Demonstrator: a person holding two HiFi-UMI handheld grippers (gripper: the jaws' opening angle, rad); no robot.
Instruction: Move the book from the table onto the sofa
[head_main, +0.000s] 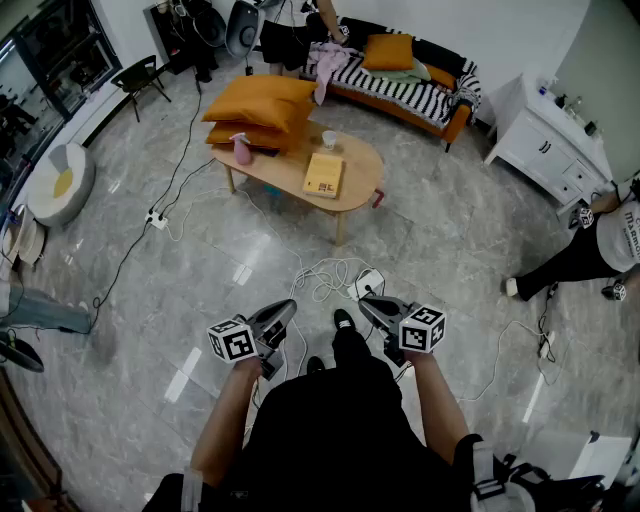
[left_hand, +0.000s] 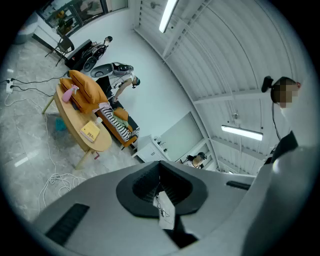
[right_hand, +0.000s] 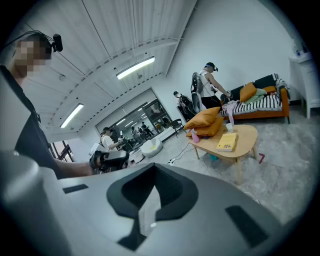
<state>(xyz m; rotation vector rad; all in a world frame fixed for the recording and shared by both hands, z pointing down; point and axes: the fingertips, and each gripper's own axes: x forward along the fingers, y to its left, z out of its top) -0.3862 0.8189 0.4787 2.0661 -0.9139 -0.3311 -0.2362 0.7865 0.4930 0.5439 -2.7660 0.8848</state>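
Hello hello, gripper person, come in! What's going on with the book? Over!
Left gripper and right gripper both shut. Flat yellow book on oval wooden table, untouched. White cables coiled on floor before table.

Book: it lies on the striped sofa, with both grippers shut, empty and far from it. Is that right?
Not quite. The book lies on the table, not on the sofa; the head view shows this. The rest holds: the left gripper and right gripper are shut, empty and far from it.
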